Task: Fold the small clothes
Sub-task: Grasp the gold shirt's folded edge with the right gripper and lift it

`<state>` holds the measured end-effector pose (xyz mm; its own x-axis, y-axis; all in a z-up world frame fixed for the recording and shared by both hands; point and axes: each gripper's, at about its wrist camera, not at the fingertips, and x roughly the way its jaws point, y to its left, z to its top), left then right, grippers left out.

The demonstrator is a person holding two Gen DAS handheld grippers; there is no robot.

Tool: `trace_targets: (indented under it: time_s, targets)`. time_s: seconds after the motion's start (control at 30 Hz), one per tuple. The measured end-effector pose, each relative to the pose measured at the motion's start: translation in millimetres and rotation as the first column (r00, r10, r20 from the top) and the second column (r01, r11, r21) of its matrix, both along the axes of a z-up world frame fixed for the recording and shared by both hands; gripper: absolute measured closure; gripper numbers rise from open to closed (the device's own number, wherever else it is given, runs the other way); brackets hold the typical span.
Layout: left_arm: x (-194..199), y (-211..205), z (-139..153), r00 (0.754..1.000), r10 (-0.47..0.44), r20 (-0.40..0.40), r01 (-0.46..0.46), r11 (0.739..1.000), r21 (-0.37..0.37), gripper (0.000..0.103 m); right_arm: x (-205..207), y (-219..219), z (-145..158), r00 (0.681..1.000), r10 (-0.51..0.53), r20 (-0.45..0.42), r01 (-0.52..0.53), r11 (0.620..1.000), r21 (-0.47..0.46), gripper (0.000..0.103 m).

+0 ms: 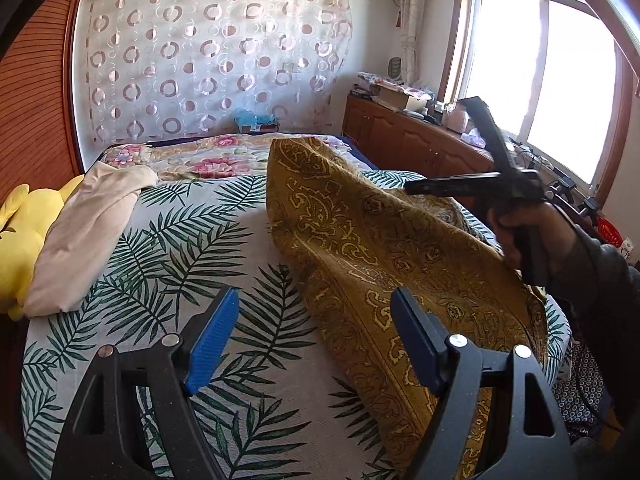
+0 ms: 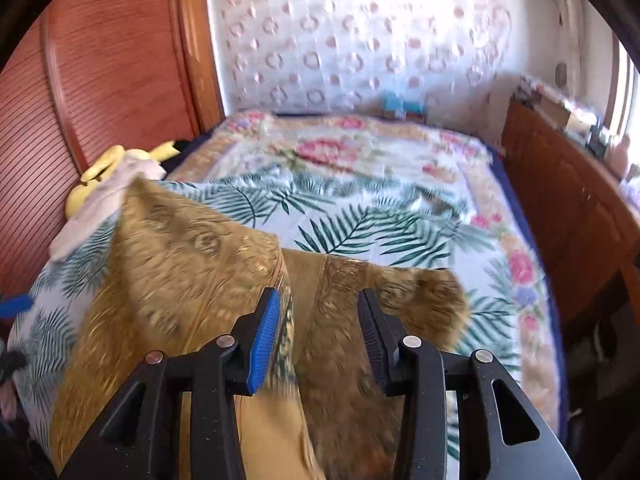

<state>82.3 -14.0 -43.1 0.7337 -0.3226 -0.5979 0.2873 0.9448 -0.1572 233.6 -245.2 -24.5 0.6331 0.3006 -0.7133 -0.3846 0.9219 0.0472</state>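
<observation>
Bed (image 1: 240,240) with a palm-leaf sheet fills both views, a floral blanket (image 1: 208,156) lying across its far end. Ochre paisley cloth (image 1: 360,240) lies rumpled along the bed's right side, running from a raised peak toward the near edge. A cream garment (image 1: 88,232) rests at the left edge against a yellow plush toy (image 1: 20,236). The left gripper (image 1: 316,344) has its jaws wide apart and empty; the cloth's edge passes just under the right jaw, no pad pressing it. The right gripper (image 2: 316,340) hangs over the cloth with jaws partly apart, the fabric beneath and between them but not pinched.
</observation>
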Motion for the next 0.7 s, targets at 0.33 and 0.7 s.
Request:
trace_targets:
  time_s: [0.33,0.7]
  targets:
    - [0,5,-6,1.000,0.005,-0.022,-0.005,1.000,-0.010,0.024,25,50,-8,0.993,0.079,-0.083,-0.076,0.996,0.040,0.061]
    - [-3,2,-8,1.000,-0.009,-0.026,0.009,1.000,-0.009,0.024,32,67,-26,0.992,0.043,-0.117,-0.045,0.999,-0.012,0.048]
